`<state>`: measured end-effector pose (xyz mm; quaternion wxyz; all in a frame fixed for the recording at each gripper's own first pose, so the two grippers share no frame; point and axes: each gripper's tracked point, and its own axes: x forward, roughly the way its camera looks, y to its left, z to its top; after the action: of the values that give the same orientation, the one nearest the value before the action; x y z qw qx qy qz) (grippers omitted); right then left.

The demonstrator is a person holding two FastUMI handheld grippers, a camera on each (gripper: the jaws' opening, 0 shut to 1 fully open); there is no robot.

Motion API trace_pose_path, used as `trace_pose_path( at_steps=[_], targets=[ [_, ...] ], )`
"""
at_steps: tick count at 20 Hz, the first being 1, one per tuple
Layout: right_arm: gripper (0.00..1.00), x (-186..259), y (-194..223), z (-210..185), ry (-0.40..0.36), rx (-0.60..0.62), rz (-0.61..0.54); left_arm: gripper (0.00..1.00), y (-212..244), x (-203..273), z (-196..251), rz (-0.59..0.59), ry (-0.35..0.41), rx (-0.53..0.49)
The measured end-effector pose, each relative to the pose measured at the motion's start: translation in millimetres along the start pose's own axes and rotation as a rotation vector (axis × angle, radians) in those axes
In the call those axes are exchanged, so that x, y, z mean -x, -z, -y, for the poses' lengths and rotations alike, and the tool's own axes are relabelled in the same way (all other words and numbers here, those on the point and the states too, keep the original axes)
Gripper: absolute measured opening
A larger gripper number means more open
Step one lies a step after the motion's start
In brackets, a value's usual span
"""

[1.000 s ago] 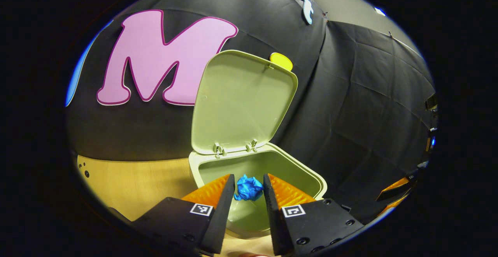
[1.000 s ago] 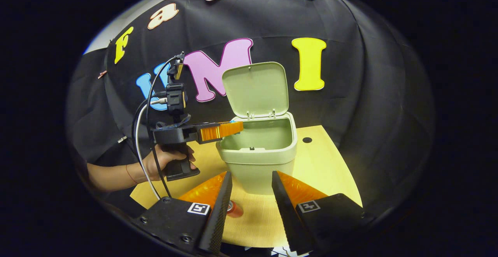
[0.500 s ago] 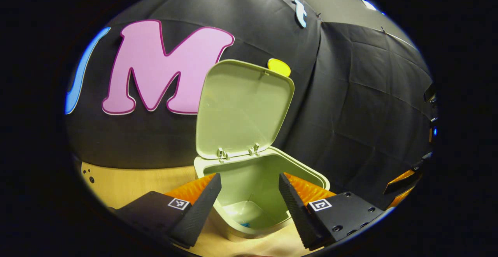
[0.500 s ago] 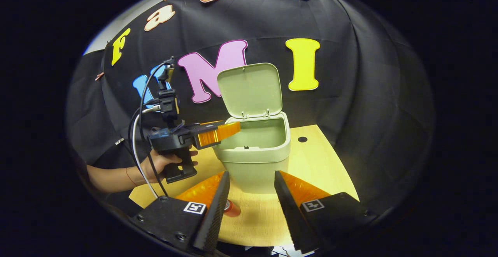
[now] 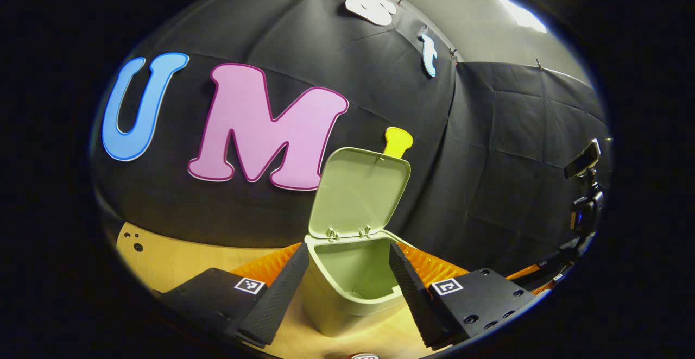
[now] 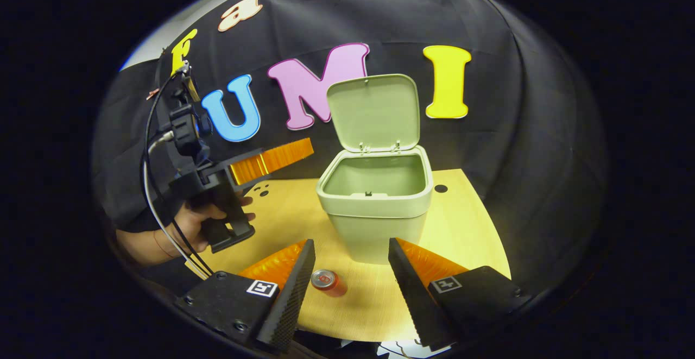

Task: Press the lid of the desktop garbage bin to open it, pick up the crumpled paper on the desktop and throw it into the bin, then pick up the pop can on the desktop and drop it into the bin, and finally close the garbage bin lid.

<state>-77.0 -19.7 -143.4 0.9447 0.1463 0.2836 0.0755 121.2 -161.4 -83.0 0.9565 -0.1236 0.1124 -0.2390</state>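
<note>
Table (image 6: 467, 223): pale wood desktop, carrying the bin and the can; dark round holes in its surface behind the bin.
Garbage bin (image 6: 374, 212): pale green, upright near the middle of the table. In the left gripper view the garbage bin (image 5: 347, 294) sits between that gripper's fingers, farther off.
Lid (image 6: 374, 112): hinged at the back rim, standing fully raised; bin mouth open.
Left gripper (image 5: 347, 283): jaws wide apart, nothing between them. In the right gripper view it is held by a hand (image 6: 203, 220) left of the bin, apart from the rim.
Right gripper (image 6: 350, 283): jaws wide apart, holding nothing, low over the table's near edge.
Pop can (image 6: 326, 282): red, on the table in front of the bin, just beside the right gripper's left finger.
Crumpled paper: cannot tell where it lies.
</note>
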Motion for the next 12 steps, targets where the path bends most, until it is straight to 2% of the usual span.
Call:
trace_pose_path(
  at_steps=[7, 12],
  targets=[
    [0.88, -29.5, 46.7, -35.5, -0.096, 0.13, -0.122, 0.96, 22.7, 48.8, -37.3, -0.075, -0.12, 0.055],
    [0.88, -56.4, 89.4, -46.1, -0.131, 0.242, -0.216, 0.96, 39.5, 81.8, -64.9, -0.112, -0.199, 0.105]
  ],
)
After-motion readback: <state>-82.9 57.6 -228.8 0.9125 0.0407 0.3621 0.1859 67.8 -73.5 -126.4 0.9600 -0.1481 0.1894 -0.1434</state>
